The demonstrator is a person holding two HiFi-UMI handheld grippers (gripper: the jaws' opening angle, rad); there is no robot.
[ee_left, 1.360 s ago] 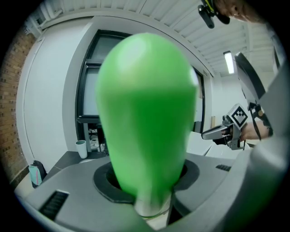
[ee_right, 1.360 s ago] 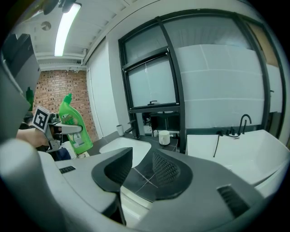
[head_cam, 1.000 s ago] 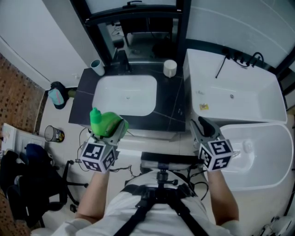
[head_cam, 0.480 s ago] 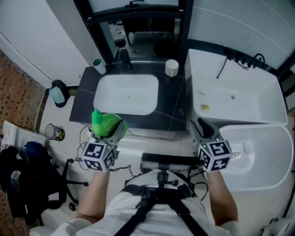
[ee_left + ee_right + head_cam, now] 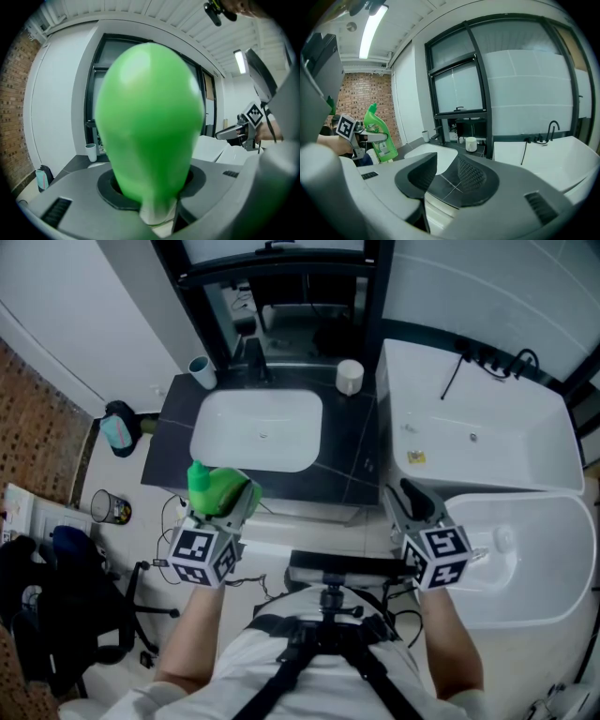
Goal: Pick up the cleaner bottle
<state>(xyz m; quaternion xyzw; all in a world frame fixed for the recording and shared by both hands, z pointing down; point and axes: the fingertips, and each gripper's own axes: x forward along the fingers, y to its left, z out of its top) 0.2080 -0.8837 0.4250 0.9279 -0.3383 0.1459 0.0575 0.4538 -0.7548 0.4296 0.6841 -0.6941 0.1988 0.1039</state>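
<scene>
Head view: my left gripper [image 5: 225,500] is clamped on the green bottle [image 5: 212,487], held in front of the sink [image 5: 281,442]; my right gripper [image 5: 405,495] is well apart from it.
Left gripper view: the bottle fills my view, with the pads pressing its sides.
Right gripper view: my jaws stand apart with nothing between them; the bottle is upright at far left.

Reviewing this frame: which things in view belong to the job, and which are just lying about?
Job: green cleaner bottle, gripped by the left gripper.

Lying about: cup and white container on the counter; sink basin; can on the floor; bathtub.
</scene>
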